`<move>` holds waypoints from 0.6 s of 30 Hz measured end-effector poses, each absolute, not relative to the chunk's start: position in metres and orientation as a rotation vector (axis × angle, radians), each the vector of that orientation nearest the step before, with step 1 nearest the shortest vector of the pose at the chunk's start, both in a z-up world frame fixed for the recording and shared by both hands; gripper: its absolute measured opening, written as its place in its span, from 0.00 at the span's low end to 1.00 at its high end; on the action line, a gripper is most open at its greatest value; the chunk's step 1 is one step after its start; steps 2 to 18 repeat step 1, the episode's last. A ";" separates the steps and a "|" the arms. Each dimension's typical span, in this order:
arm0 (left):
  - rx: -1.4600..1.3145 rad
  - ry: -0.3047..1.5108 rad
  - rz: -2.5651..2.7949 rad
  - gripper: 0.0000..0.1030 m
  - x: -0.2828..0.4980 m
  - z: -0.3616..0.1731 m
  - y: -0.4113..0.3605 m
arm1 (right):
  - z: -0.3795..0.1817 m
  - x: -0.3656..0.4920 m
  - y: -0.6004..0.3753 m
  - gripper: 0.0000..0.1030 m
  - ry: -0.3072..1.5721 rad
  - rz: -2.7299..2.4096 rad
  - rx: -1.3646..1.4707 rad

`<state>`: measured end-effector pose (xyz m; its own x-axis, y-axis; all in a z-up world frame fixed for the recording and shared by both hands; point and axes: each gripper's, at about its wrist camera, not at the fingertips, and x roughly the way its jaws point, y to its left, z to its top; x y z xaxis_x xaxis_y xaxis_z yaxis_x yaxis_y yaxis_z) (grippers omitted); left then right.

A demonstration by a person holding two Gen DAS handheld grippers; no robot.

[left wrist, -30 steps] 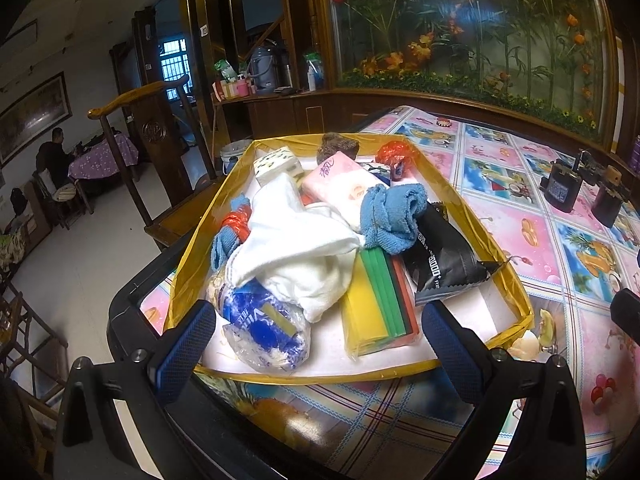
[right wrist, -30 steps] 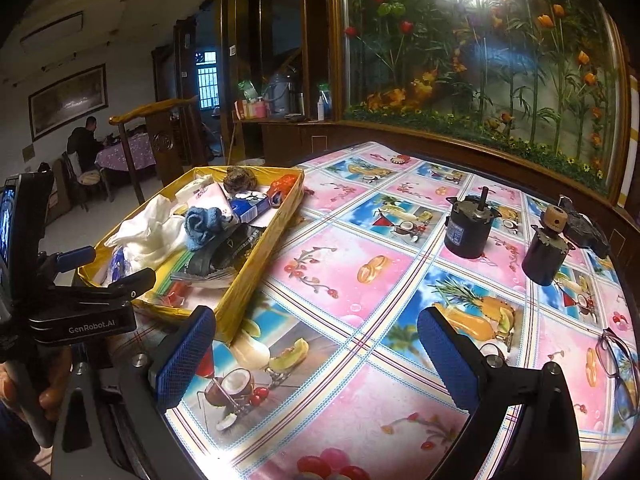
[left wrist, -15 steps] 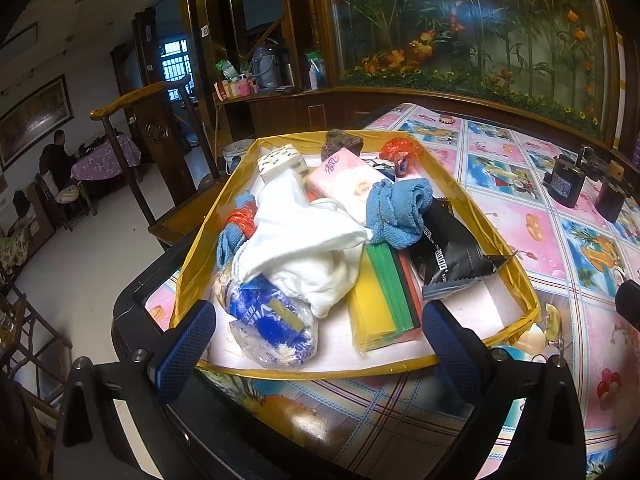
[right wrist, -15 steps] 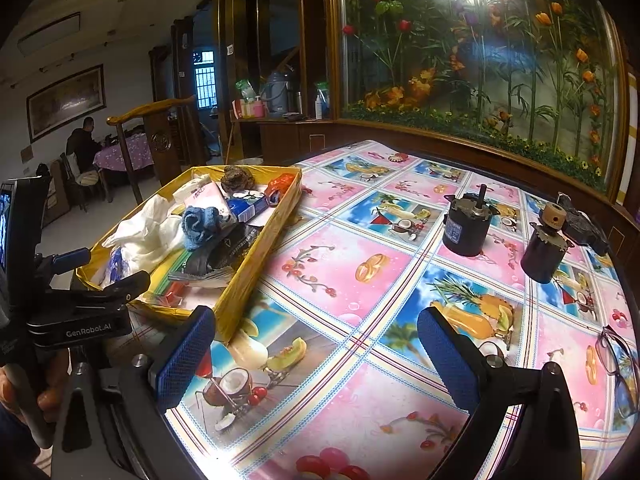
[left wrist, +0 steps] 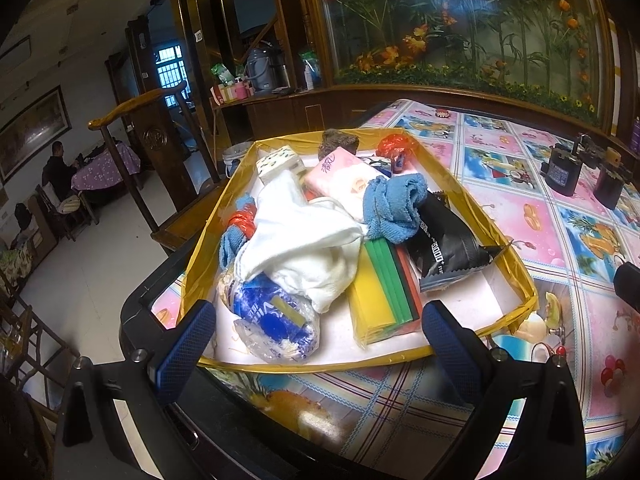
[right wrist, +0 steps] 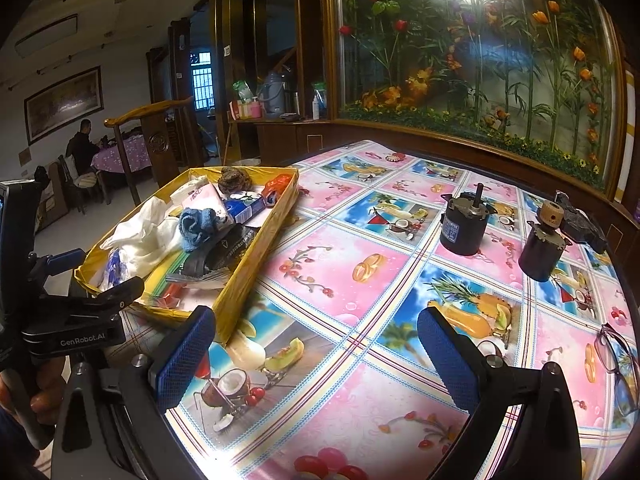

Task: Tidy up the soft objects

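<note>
left gripper (left wrist: 318, 338) apart, nearer the yellow tray (left wrist: 500, 252) than before, right gripper (right wrist: 316, 354) apart, unchanged

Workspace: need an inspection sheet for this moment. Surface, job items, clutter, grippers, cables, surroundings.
Surface: table under a glossy fruit-print cloth; lamp glare near the front edge.
Job's things: yellow tray near the table's left edge, piled with a white cloth, blue towel, pink tissue pack, black pouch, coloured sheet pack and blue-printed bag.
Clutter: two small motors and eyeglasses on the cloth, away from the tray.
Grippers: left gripper open, empty, facing the tray; right gripper open, empty, over bare cloth.
Cables: nothing seen.
Surroundings: wooden chair beside the table, flower mural wall, a seated person far off.
</note>
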<state>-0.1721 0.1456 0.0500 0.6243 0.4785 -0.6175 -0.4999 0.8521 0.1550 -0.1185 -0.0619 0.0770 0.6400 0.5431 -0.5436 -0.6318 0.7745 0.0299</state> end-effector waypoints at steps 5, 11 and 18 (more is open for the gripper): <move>-0.030 0.699 0.561 1.00 -0.173 0.050 0.146 | 0.077 -0.119 -0.062 0.99 0.562 0.672 -0.168; -0.030 0.699 0.561 1.00 -0.173 0.050 0.146 | 0.077 -0.119 -0.062 0.99 0.562 0.672 -0.168; -0.030 0.699 0.561 1.00 -0.173 0.050 0.146 | 0.077 -0.119 -0.062 0.99 0.562 0.672 -0.168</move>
